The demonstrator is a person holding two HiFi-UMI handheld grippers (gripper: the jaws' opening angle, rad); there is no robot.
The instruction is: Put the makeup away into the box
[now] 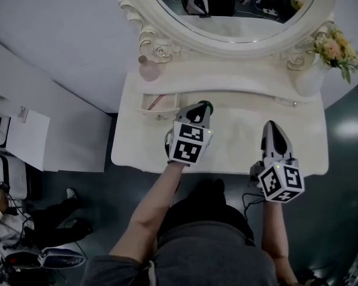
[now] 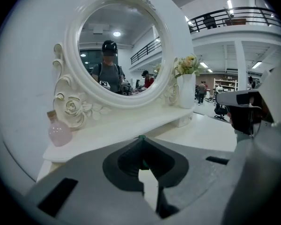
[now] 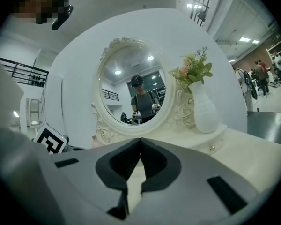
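Left tongs [image 2: 140, 142] pinch a small green item [image 1: 206, 106] at their tips; right tongs [image 3: 140, 139] are pressed together, empty.

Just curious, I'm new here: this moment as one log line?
left gripper: shut on green item | right gripper: shut, empty | drawer: open | pink bottle: upright

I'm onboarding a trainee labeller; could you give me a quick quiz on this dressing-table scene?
1. True or false: the right gripper's jaws are together with nothing between them.
2. What stands on the shelf at the mirror's left foot? A. a pink bottle B. a candle C. a hairbrush
3. Which gripper's jaws pinch a small green item?
Key: 1 true; 2 A; 3 the left gripper.
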